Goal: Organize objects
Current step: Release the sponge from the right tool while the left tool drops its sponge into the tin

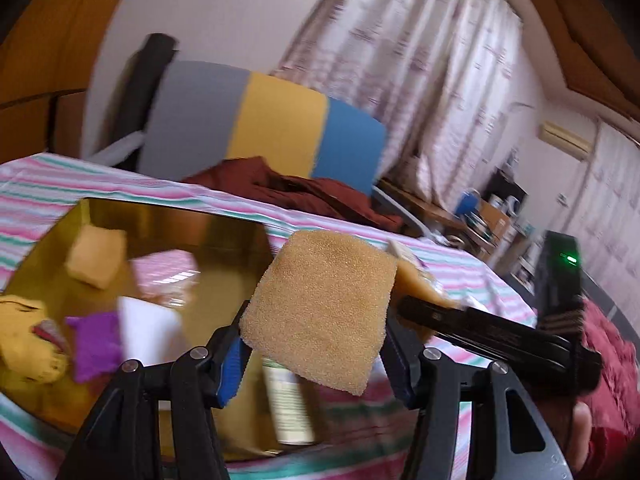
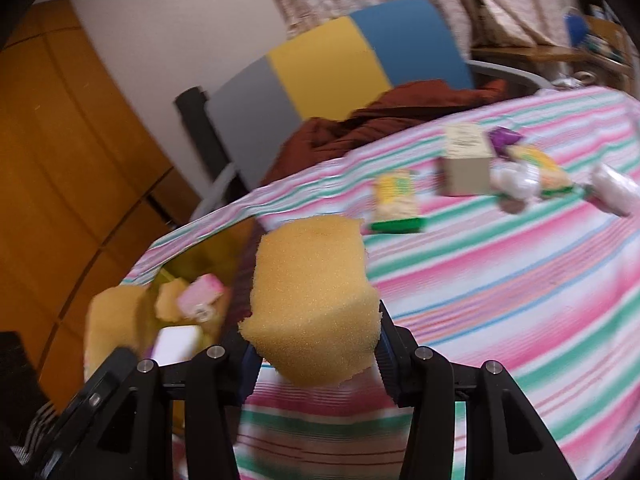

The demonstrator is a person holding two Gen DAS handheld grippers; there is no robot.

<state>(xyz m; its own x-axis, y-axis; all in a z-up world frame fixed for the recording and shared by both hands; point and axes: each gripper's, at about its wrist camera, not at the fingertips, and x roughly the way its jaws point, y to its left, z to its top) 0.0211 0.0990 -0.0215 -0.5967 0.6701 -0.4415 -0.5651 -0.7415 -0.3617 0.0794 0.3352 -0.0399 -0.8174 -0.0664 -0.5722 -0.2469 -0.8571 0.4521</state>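
Note:
My left gripper [image 1: 316, 332] is shut on a tan sponge [image 1: 320, 312], held in the air just right of the open gold box [image 1: 180, 224]. Inside the box lie a yellow sponge [image 1: 96, 256], a pink pack [image 1: 168, 276], a white block [image 1: 148, 328], a purple item [image 1: 96, 344] and a yellow soft toy [image 1: 28, 340]. My right gripper [image 2: 316, 340] is shut on a yellow sponge [image 2: 316, 304], raised over the striped cloth beside the box [image 2: 208, 252]. Both views are motion-blurred.
Further right on the striped tablecloth [image 2: 500, 280] lie a green-backed sponge pack [image 2: 396, 196], a beige carton [image 2: 466, 164], a purple packet [image 2: 506, 138] and white wrapped items [image 2: 516, 184]. A chair with a grey, yellow and blue back [image 1: 276, 128] and a dark red cloth [image 1: 296, 192] stand behind the table.

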